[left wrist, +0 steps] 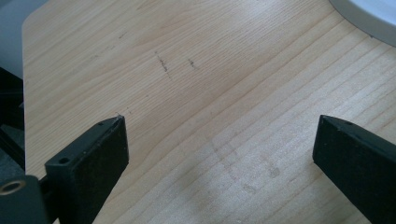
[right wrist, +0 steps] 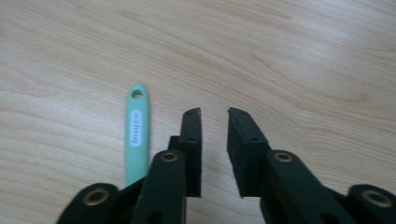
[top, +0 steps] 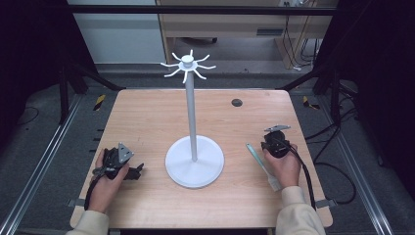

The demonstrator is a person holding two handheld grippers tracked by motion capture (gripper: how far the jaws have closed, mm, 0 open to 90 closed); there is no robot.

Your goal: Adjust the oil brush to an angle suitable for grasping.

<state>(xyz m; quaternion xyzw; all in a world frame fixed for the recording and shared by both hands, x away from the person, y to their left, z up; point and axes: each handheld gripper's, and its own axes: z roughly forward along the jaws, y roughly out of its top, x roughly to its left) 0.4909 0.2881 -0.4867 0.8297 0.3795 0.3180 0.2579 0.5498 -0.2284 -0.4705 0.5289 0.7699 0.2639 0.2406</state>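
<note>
On the pale wooden tabletop [top: 147, 112], a slim mint-green utensil [right wrist: 137, 130] lies flat just beside the nearly closed, empty right hand-held gripper [right wrist: 215, 114]; it looks light, stiff and slippery, best pinched mid-handle, while the left hand-held gripper [left wrist: 219, 135] gapes wide.

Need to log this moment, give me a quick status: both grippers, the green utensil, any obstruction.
Left gripper open, empty, over bare table. Right gripper nearly closed, empty. Green utensil flat, just beside it, untouched. White hook stand mid-table, not blocking.
</note>
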